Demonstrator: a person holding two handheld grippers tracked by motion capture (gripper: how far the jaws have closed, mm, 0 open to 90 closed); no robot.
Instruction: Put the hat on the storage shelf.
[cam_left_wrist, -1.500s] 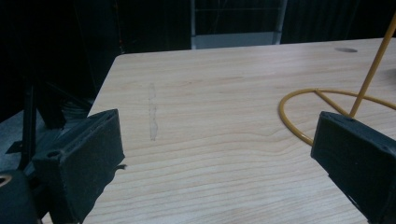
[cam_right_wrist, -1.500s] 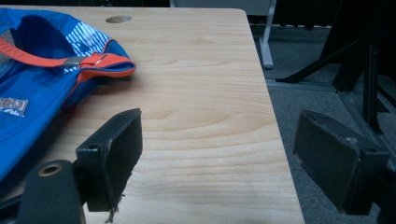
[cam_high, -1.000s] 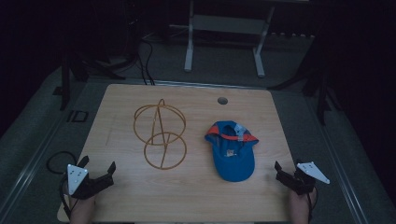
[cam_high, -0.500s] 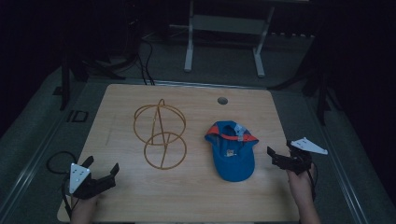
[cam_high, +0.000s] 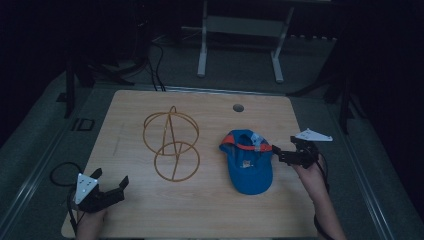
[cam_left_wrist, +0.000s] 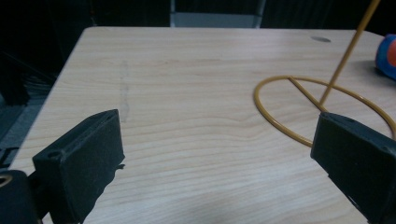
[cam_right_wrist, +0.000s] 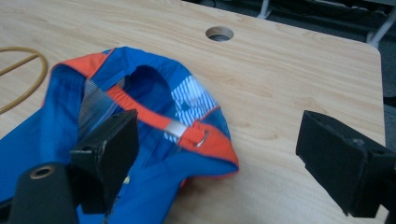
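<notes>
A blue cap (cam_high: 247, 167) with orange trim lies upside down at the table's right of middle. In the right gripper view the cap (cam_right_wrist: 154, 63) shows its orange back strap and metal buckle (cam_right_wrist: 187, 130). My right gripper (cam_high: 278, 154) is open at the cap's right edge, and in its own view the right gripper (cam_right_wrist: 219, 135) has the strap end lying between its jaws, untouched. A gold wire stand (cam_high: 170, 145) of hoops on a ring base is left of the cap. My left gripper (cam_high: 111, 178) is open near the front left corner; the left gripper (cam_left_wrist: 217, 135) faces the stand's base ring (cam_left_wrist: 257, 98).
The wooden table (cam_high: 130, 105) has a round cable hole (cam_high: 238, 107) near its far edge. A metal frame (cam_high: 202, 50) and cables stand on the dark floor behind. Bare wood lies between the left gripper and the stand.
My right gripper has moved forward and left from the front right corner up to the cap's right edge. The left gripper has hardly moved.
</notes>
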